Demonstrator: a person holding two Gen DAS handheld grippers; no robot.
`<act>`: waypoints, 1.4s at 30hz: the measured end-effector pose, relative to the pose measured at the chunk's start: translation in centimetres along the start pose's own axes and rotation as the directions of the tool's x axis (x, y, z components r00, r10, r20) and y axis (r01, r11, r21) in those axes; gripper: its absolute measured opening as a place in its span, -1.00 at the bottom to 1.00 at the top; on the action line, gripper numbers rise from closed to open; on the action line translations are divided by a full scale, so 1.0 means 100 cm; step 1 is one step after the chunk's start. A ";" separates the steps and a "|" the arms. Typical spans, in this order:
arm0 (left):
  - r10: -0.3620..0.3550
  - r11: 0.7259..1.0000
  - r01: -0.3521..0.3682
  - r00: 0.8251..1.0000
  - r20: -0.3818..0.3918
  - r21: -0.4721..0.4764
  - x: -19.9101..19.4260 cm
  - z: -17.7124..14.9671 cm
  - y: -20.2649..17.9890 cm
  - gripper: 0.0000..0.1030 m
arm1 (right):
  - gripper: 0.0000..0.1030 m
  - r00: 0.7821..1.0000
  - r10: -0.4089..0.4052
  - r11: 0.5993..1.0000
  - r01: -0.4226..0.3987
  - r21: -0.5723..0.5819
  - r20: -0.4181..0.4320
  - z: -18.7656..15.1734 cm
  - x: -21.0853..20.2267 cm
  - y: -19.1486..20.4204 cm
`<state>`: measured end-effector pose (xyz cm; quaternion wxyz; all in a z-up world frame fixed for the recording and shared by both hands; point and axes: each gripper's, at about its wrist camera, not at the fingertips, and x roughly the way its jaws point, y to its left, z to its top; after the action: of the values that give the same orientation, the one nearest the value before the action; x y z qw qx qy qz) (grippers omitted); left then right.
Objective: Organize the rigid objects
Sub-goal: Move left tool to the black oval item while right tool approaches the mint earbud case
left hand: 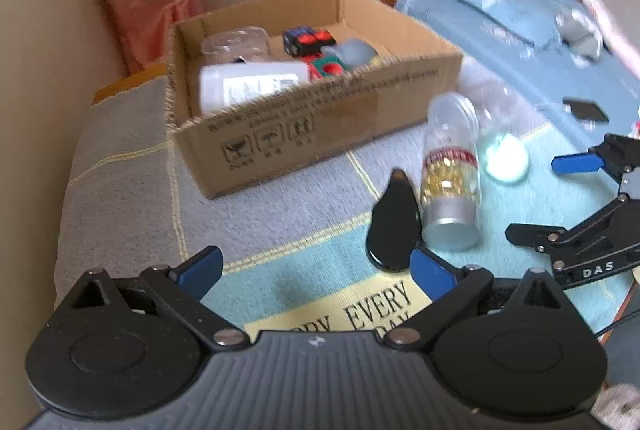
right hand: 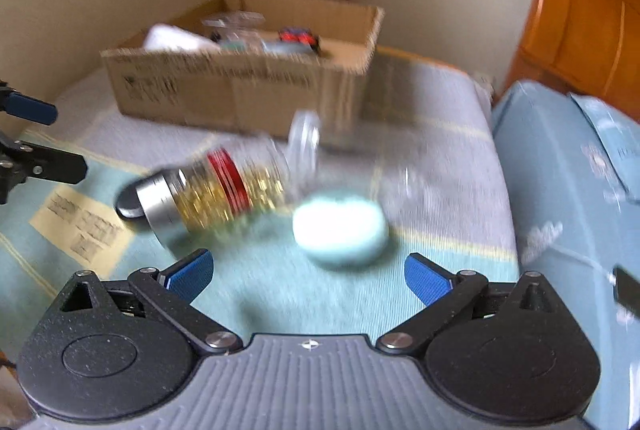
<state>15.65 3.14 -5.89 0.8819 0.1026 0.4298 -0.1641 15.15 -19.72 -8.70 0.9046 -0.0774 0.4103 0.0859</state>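
Left view: left gripper [left hand: 316,270] w/ fingers apart, empty, above the blanket [left hand: 280,230]; bottle [left hand: 452,174] lies just right of its right finger, box [left hand: 312,86] beyond, so I'd straddle the bottle mid-body before closing. Right view: right gripper [right hand: 308,276] also apart, empty, facing a blurred clear jar [right hand: 344,190] w/ pale lid, bottle showing gold pills, red band, silver cap.

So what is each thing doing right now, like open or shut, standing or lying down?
Left gripper: open, holding nothing.
Right gripper: open, holding nothing.
Capsule bottle: lying on its side, silver cap on.
Clear jar: blurred, apparently lying down, mouth open.
Cardboard box: open-topped, partly filled.
Black lid: lying beside the bottle.
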 end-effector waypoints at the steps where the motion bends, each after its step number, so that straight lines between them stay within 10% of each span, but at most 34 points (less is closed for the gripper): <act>1: 0.005 1.000 -0.005 1.000 -0.007 0.009 0.000 0.000 -0.003 0.93 | 1.00 1.000 -0.011 1.000 0.011 0.001 -0.011 -0.004 0.003 0.001; 14: 0.080 0.996 -0.080 0.997 0.000 0.031 -0.032 0.004 -0.012 0.93 | 1.00 0.999 0.045 0.999 -0.046 0.015 0.018 -0.015 0.005 -0.004; 28: -0.006 0.997 0.001 0.998 -0.058 -0.083 0.040 -0.011 -0.017 0.99 | 1.00 0.996 0.074 0.997 -0.074 -0.015 0.044 -0.024 -0.002 -0.008; 42: 0.079 0.980 -0.077 0.997 0.000 -0.182 0.051 -0.008 0.025 0.99 | 1.00 0.995 0.086 0.996 -0.085 -0.028 0.054 -0.021 0.001 -0.010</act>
<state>18.91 4.70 -10.33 0.8950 0.0377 0.4353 -0.0899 13.93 -21.12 -10.06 0.9099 -0.0690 0.3872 0.1319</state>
